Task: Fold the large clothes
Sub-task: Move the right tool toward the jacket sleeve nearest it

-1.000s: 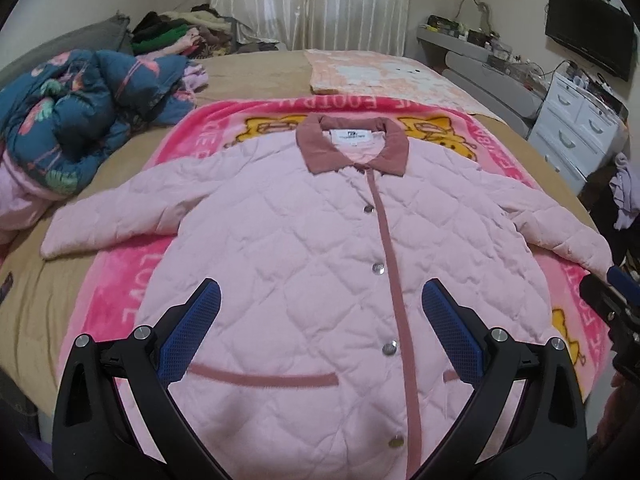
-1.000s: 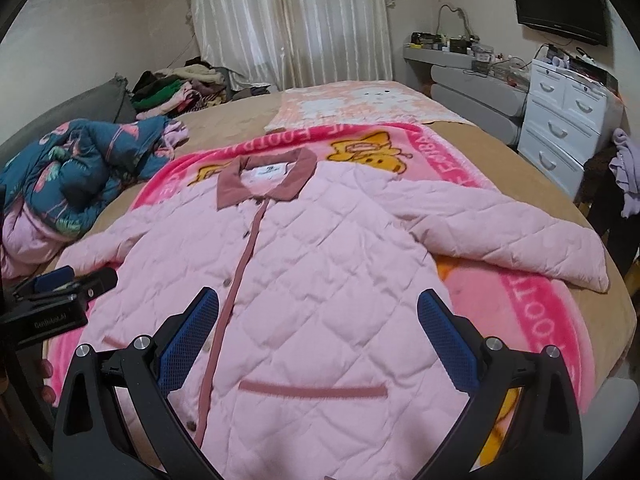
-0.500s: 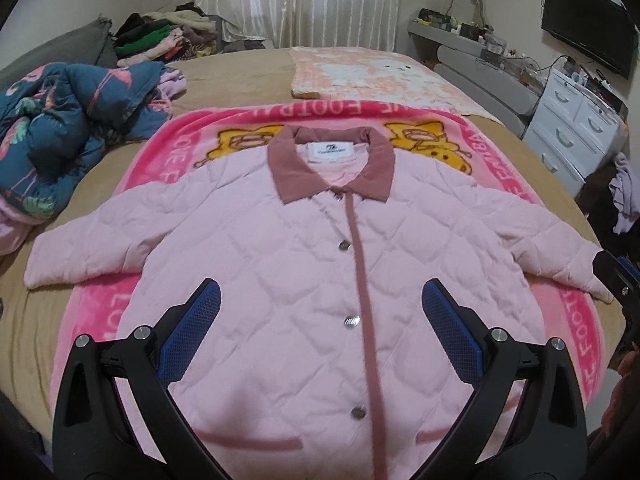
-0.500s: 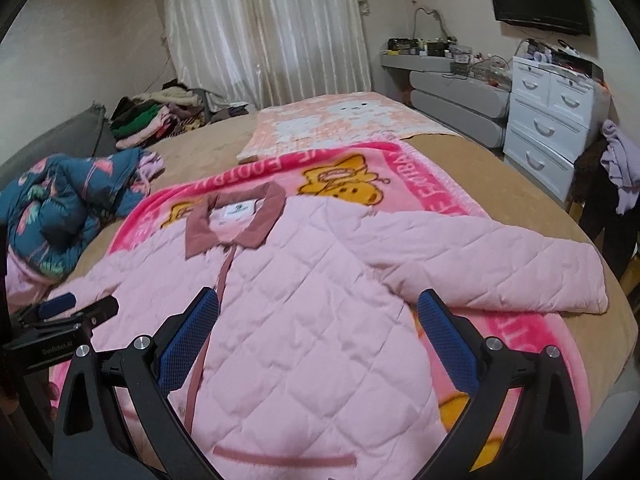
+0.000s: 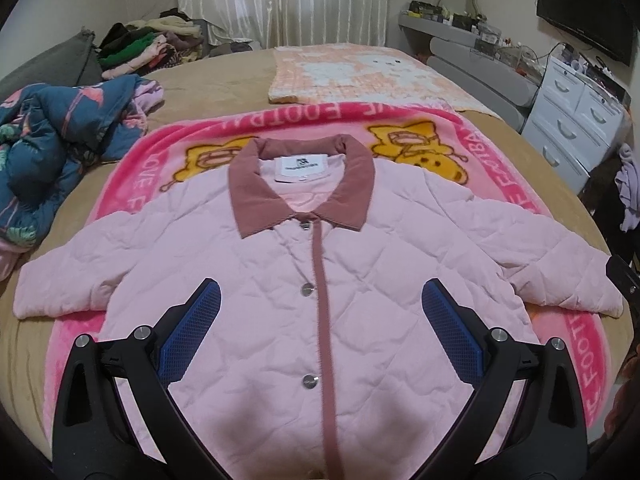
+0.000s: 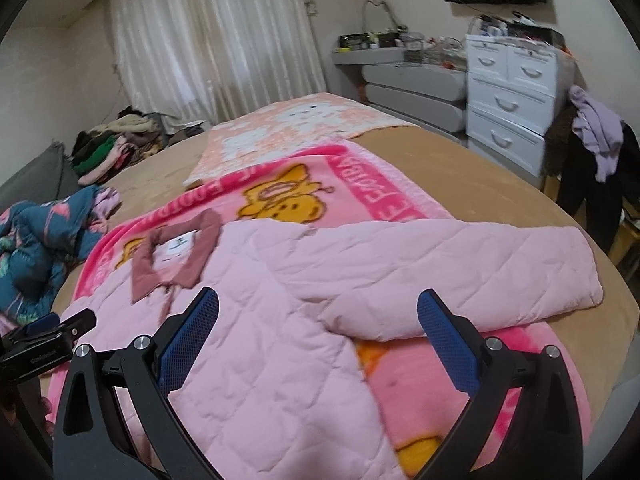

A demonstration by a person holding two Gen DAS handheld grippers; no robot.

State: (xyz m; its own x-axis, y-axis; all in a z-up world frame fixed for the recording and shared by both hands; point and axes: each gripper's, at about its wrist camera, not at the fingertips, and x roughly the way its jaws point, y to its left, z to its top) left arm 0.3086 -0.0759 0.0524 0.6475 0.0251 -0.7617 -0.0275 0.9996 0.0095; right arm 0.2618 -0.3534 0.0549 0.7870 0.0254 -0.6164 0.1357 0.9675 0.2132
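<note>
Both hand-held grippers are spread wide and hold nothing: the left hand-held gripper (image 5: 320, 312) hangs above the buttoned front of the pink quilted jacket (image 5: 280, 280), and the right hand-held gripper (image 6: 318, 314) hangs above the jacket's side, near the sleeve (image 6: 460, 272). The jacket lies flat, front up, on a pink cartoon blanket (image 5: 192, 136) spread on the bed (image 5: 224, 84), with both sleeves stretched outward and the dusty-rose collar (image 5: 304, 184) at the far end. Beyond the blanket lies a pale peach blanket (image 5: 360, 76). A dark blue patterned quilt (image 5: 52, 136) is crumpled on the bed's left side. White drawers (image 6: 508, 100) stand by the right wall.
</note>
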